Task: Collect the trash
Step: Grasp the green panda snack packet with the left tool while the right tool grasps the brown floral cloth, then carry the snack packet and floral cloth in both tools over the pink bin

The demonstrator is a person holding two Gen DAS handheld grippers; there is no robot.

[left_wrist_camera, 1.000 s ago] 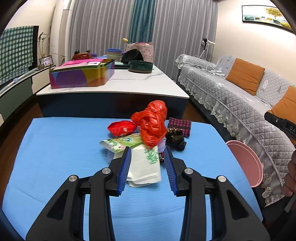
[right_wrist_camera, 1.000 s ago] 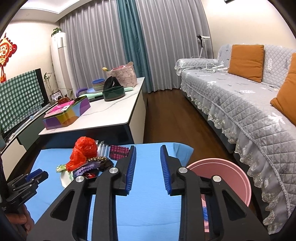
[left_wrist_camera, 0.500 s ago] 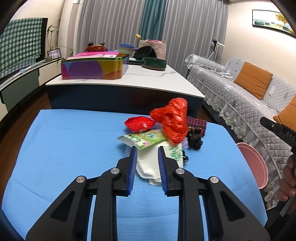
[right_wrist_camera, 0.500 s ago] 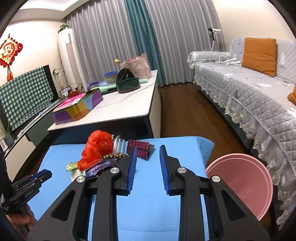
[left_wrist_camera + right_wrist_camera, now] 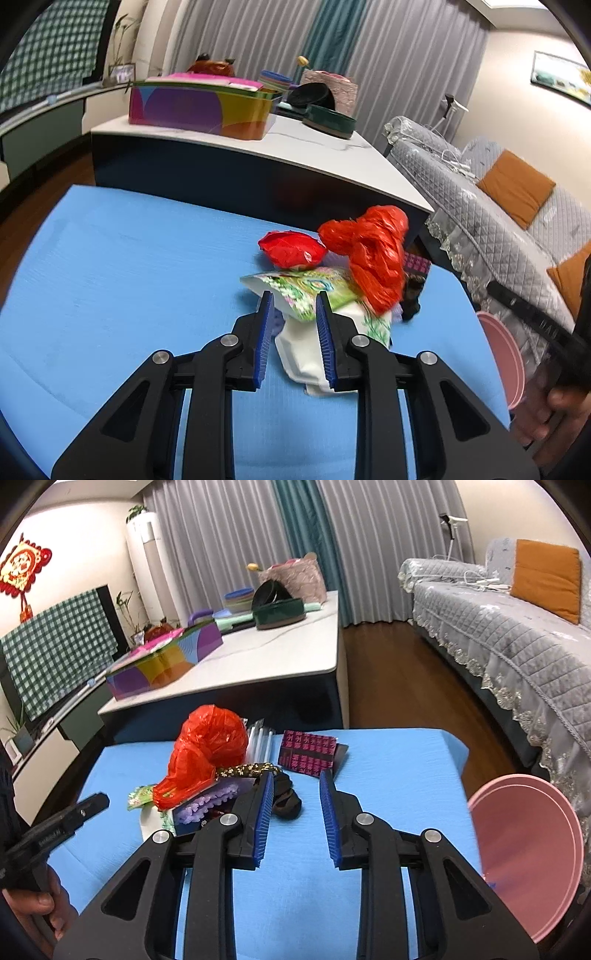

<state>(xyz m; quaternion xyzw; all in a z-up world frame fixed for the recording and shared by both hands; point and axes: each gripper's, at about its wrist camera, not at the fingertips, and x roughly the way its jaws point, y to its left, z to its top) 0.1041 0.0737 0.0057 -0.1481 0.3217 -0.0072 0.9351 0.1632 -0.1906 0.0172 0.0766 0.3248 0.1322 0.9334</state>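
Note:
A heap of trash lies on the blue table (image 5: pixel 110 266): an orange-red plastic bag (image 5: pixel 373 247), a red crumpled wrapper (image 5: pixel 291 249), a green printed packet (image 5: pixel 306 288), a white tissue pack (image 5: pixel 303 350) and a dark item (image 5: pixel 412 295). My left gripper (image 5: pixel 291 314) is partly closed, its pads on either side of the white pack and the packet's near end. My right gripper (image 5: pixel 297 794) is open and empty above the cloth, right of the heap (image 5: pixel 207 753), with a dark band (image 5: pixel 286 797) by its left finger and a magenta patterned packet (image 5: pixel 308 753) beyond.
A pink bin (image 5: pixel 524 864) stands off the table's right edge, also in the left wrist view (image 5: pixel 506 358). Behind is a white counter (image 5: pixel 295 144) with a colourful box (image 5: pixel 199 110) and bowls. A grey sofa (image 5: pixel 517 635) runs along the right.
My left gripper narrowed from wide open and moved in onto the white pack and green packet. My right gripper moved closer to the heap, staying open.

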